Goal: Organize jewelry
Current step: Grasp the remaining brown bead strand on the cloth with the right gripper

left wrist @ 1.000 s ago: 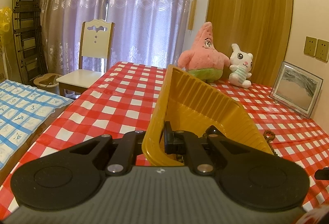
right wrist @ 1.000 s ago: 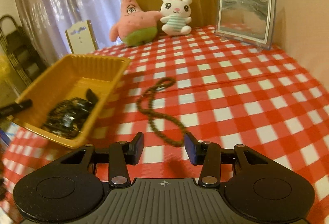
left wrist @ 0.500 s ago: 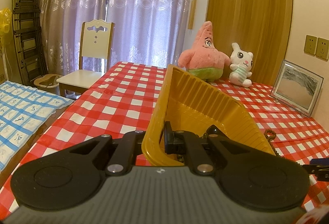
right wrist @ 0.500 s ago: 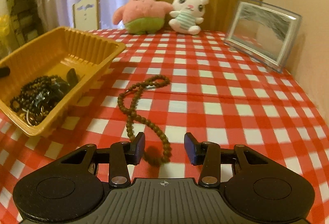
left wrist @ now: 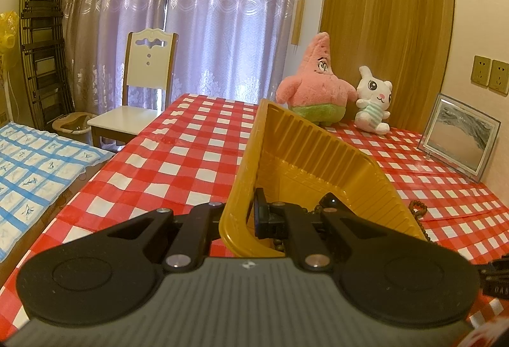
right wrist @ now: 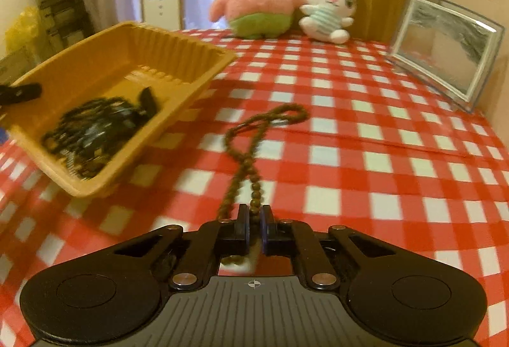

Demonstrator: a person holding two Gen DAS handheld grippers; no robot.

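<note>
Right gripper (right wrist: 253,216): jaws clenched on brown bead necklace (right wrist: 245,153), lower centre. Left gripper (left wrist: 243,215): clamped on yellow tray (left wrist: 318,162) wall. Risk: trailing loop snags tablecloth (right wrist: 350,130) or slips free.

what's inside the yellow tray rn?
Yellow tray holds a tangled pile of dark bead strands and one finger of the left gripper. The pile hides anything under it.

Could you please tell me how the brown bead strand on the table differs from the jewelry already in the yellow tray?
The brown bead strand lies stretched out on the checked tablecloth; the dark jewelry pile sits bunched inside the yellow tray. The strand is light brown, the pile near black. The right claw pinches the strand's near end; the pile lies loose. Both look beaded.
</note>
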